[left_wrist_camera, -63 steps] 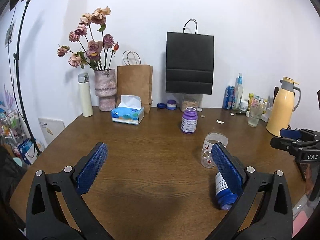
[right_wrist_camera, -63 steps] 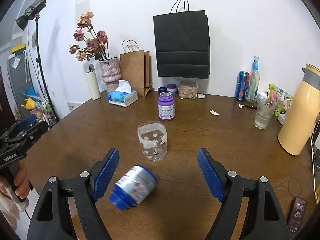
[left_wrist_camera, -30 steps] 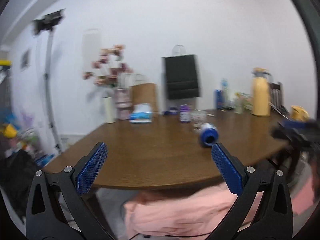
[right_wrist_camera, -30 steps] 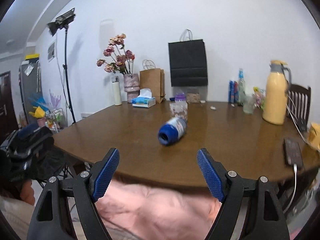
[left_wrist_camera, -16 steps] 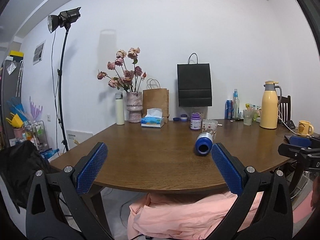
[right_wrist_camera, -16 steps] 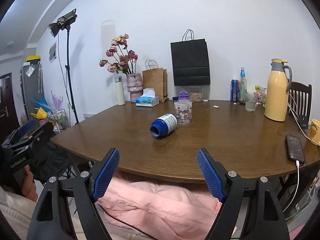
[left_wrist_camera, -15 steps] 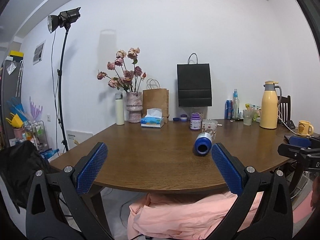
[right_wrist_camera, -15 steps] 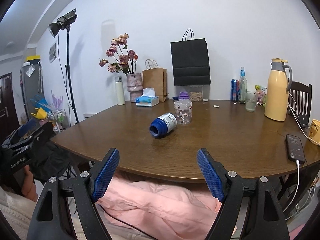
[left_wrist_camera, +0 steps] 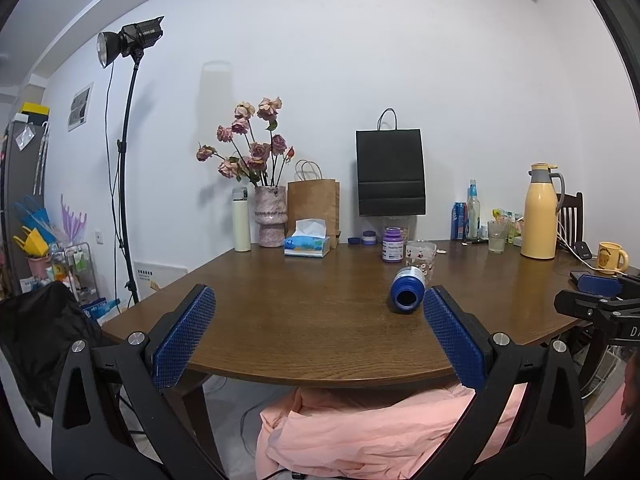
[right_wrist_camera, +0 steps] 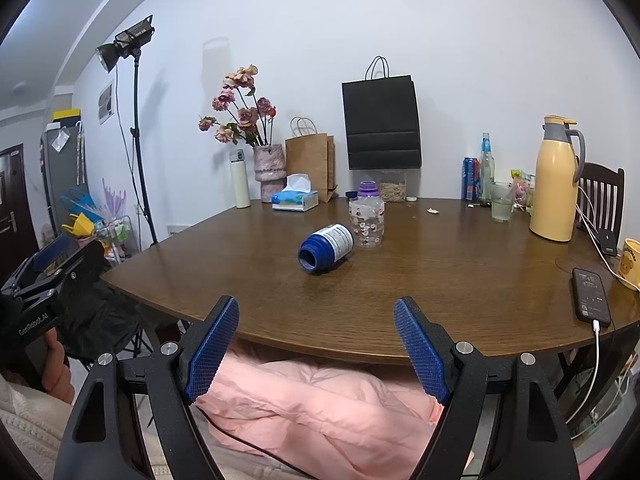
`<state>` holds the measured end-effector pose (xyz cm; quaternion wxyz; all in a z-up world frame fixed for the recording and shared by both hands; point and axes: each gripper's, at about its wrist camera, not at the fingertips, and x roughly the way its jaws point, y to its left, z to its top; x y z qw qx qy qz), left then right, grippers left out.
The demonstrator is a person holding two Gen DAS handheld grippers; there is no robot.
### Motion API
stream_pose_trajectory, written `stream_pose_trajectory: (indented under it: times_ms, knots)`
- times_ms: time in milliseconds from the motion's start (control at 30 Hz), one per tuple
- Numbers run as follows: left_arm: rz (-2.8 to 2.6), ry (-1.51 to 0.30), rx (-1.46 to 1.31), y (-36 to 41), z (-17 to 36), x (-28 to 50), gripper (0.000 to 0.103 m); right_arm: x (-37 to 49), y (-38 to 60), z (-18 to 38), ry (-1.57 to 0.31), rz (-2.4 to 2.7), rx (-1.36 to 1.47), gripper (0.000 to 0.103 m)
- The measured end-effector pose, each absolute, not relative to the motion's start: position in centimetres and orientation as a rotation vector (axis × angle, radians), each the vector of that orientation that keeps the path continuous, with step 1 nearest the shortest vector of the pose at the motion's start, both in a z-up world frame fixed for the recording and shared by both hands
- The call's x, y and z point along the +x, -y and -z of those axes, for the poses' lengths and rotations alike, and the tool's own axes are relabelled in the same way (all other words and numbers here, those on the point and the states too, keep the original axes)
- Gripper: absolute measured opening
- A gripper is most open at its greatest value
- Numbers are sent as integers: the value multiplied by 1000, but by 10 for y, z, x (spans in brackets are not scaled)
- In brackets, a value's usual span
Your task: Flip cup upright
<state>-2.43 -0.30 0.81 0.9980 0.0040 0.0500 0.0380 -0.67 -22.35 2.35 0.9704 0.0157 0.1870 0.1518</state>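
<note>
A blue cup (left_wrist_camera: 408, 290) with a white label lies on its side on the brown table (left_wrist_camera: 304, 320), its open mouth facing me; it also shows in the right wrist view (right_wrist_camera: 326, 247). A clear patterned cup (right_wrist_camera: 367, 223) stands just behind it. My left gripper (left_wrist_camera: 318, 336) is open and empty, held off the table's near edge. My right gripper (right_wrist_camera: 316, 346) is open and empty, also short of the table's near edge. The right gripper shows at the right edge of the left wrist view (left_wrist_camera: 600, 300).
A purple jar (left_wrist_camera: 393, 245), tissue box (left_wrist_camera: 307, 243), vase of roses (left_wrist_camera: 271, 222), paper bags, a yellow thermos (right_wrist_camera: 554, 184), a glass (right_wrist_camera: 502, 201), cans and a bottle stand along the back. A phone (right_wrist_camera: 591, 295) and mug (right_wrist_camera: 630, 264) lie at the right. Pink cloth (right_wrist_camera: 320, 408) lies below.
Both grippers have pulled back from above the table to off its near edge and have held still for the last half second. The blue cup rolled slightly on the table.
</note>
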Motion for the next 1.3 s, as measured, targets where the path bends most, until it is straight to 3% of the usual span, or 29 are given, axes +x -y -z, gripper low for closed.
stream_pose_trajectory:
  times_ms: [1300]
  knots:
    - [-82, -94, 13, 3, -10, -23, 103, -6, 221, -20, -393, -299, 37, 85]
